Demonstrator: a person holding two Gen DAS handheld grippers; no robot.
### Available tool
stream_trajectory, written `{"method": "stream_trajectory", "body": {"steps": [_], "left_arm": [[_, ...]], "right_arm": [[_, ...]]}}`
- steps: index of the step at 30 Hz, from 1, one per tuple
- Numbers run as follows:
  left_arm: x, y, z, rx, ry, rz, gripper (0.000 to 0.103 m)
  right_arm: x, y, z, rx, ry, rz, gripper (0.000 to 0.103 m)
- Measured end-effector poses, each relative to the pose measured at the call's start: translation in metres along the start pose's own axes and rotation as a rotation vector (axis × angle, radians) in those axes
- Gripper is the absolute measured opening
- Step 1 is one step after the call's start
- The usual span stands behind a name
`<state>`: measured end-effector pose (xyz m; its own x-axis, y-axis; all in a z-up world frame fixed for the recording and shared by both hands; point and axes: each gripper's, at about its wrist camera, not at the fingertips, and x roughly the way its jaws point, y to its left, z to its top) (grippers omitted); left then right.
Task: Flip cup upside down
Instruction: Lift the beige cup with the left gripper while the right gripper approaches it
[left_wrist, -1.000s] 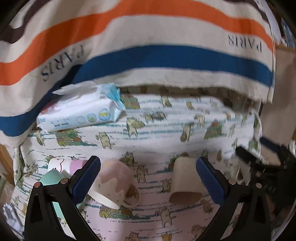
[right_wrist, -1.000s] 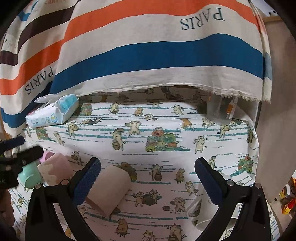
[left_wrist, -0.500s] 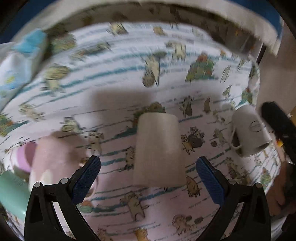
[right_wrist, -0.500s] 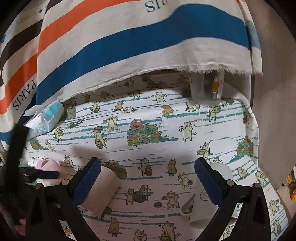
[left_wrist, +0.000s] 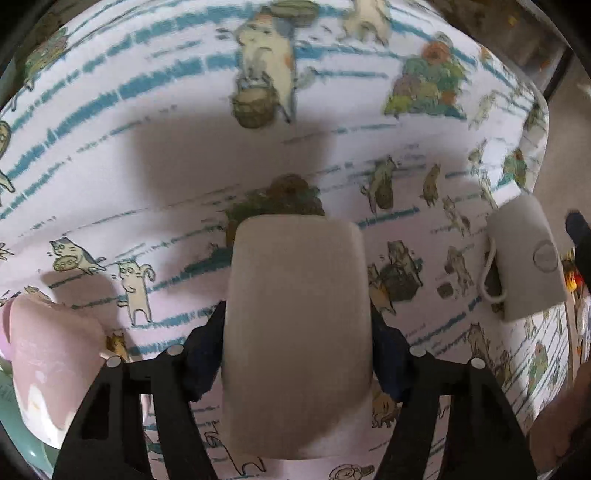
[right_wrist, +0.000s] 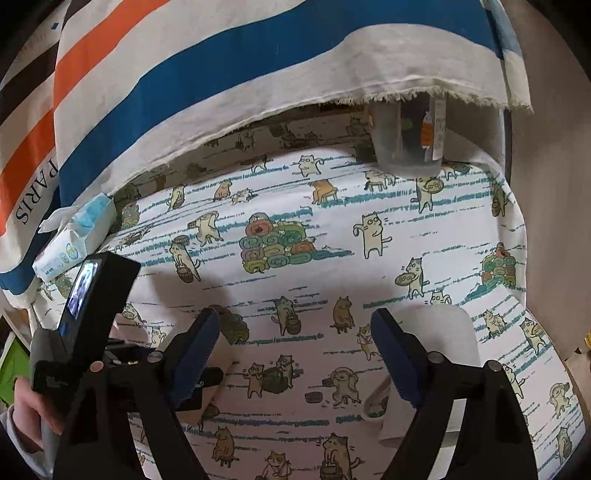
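Note:
A beige cup (left_wrist: 297, 328) lies on its side on the cat-print cloth (left_wrist: 184, 155), its closed bottom pointing away from me. My left gripper (left_wrist: 295, 354) has a blue pad against each side of it and is shut on it. In the right wrist view the left gripper's body (right_wrist: 85, 295) shows at the left, and only a sliver of the beige cup (right_wrist: 223, 349) peeks out behind my right finger. My right gripper (right_wrist: 295, 354) is open and empty above the cloth, beside a white mug (right_wrist: 443, 354) with a handle.
A pink cup (left_wrist: 51, 365) lies at the left over a green one (left_wrist: 18, 432). The white mug (left_wrist: 528, 258) lies at the right near the table edge. A wipes pack (right_wrist: 77, 232), a clear container (right_wrist: 406, 136) and a striped hanging cloth (right_wrist: 221, 74) are at the back.
My left gripper moved forward and down onto the beige cup and closed on its sides. My right gripper drifted right toward the white mug and narrowed somewhat.

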<state>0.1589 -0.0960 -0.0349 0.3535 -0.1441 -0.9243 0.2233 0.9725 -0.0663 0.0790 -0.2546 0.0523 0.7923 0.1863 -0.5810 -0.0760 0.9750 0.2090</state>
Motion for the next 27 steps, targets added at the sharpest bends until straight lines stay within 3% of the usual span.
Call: {"method": "stream_trajectory", "body": {"steps": [6, 11, 13, 14, 15, 22, 27], "left_arm": [[-0.015, -0.019, -0.029, 0.134, -0.002, -0.051, 0.067], [-0.027, -0.035, -0.053, 0.236, -0.02, -0.047, 0.068], [-0.034, -0.037, -0.059, 0.257, -0.053, -0.035, 0.081], [-0.037, -0.037, -0.061, 0.257, -0.071, -0.031, 0.093], [-0.04, -0.035, -0.063, 0.246, -0.09, -0.02, 0.097], [-0.055, -0.006, -0.083, 0.174, -0.127, -0.039, 0.098], [-0.048, -0.001, -0.094, 0.148, -0.13, -0.068, 0.098]], "right_arm": [[0.005, 0.0, -0.002, 0.006, 0.031, 0.026, 0.084], [0.015, 0.007, -0.006, -0.005, 0.085, 0.088, 0.084], [0.02, 0.011, -0.009, -0.017, 0.111, 0.109, 0.084], [0.023, 0.014, -0.01, -0.025, 0.125, 0.12, 0.084], [0.027, 0.017, -0.012, -0.038, 0.141, 0.13, 0.084], [0.058, 0.042, -0.011, -0.082, 0.296, 0.191, 0.084], [0.086, 0.073, -0.005, -0.198, 0.379, 0.146, 0.084]]}}
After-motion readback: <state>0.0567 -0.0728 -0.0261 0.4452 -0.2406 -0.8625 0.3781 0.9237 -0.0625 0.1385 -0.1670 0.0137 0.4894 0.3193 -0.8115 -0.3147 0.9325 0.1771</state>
